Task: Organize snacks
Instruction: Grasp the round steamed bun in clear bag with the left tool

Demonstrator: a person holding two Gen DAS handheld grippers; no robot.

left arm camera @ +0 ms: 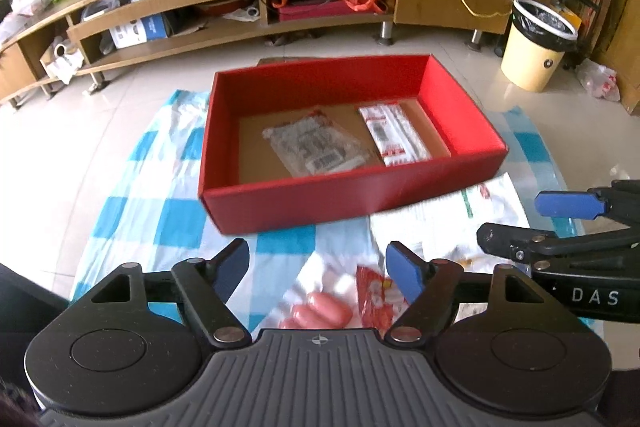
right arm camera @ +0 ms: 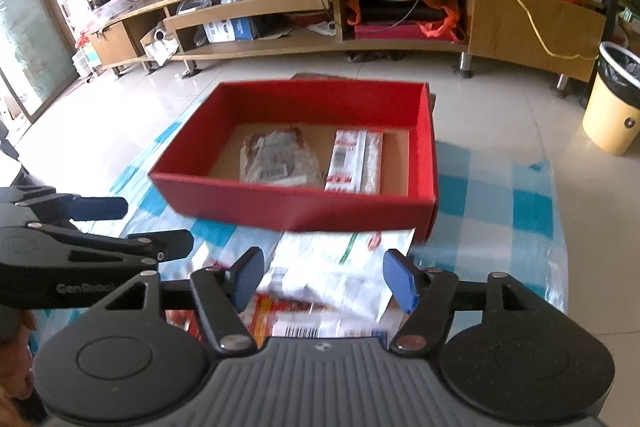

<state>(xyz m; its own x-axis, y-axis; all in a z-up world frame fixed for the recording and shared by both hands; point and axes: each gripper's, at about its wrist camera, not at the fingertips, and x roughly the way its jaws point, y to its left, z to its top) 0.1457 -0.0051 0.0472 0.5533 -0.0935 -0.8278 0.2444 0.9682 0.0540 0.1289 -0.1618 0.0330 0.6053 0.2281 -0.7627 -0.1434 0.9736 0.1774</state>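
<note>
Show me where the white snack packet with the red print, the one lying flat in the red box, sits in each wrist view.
Left wrist view: the white snack packet lies right of centre, at the right end of the red box floor.
Right wrist view: the white snack packet lies centre-right, again toward the box's right wall.
Shared landmark: the crinkled clear packet just to its left in both views.

Blue-checked cloth (left arm camera: 168, 219) under red box (left arm camera: 320, 203), loose snack packets (right arm camera: 340, 267) alongside.
</note>
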